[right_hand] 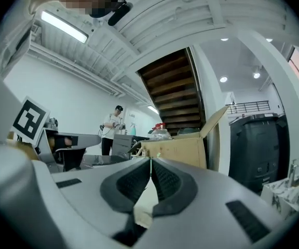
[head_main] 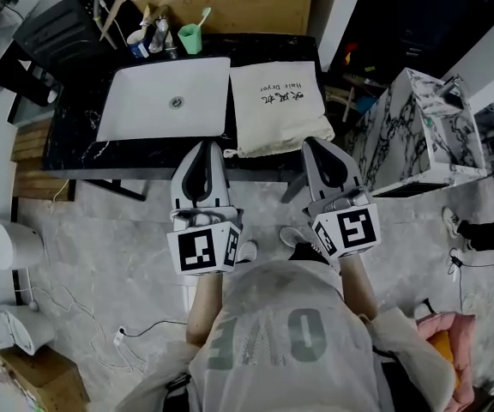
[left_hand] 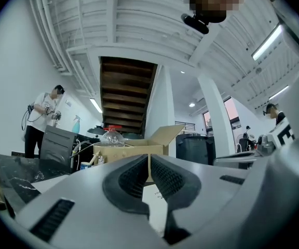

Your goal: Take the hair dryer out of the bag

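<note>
A cream cloth bag printed "Hair Dryer" lies flat on the right part of the black marble table, closed; no hair dryer shows. My left gripper hovers at the table's near edge, just left of the bag's near corner, jaws shut and empty. My right gripper is at the bag's near right corner, also shut with nothing between its jaws. In the left gripper view the shut left gripper points level over the bag. The right gripper likewise has the bag below it.
A white sink basin takes up the table's left half. Behind it are a green cup with a toothbrush, small bottles and an open cardboard box. A marble-patterned cabinet stands right of the table. A person stands far off.
</note>
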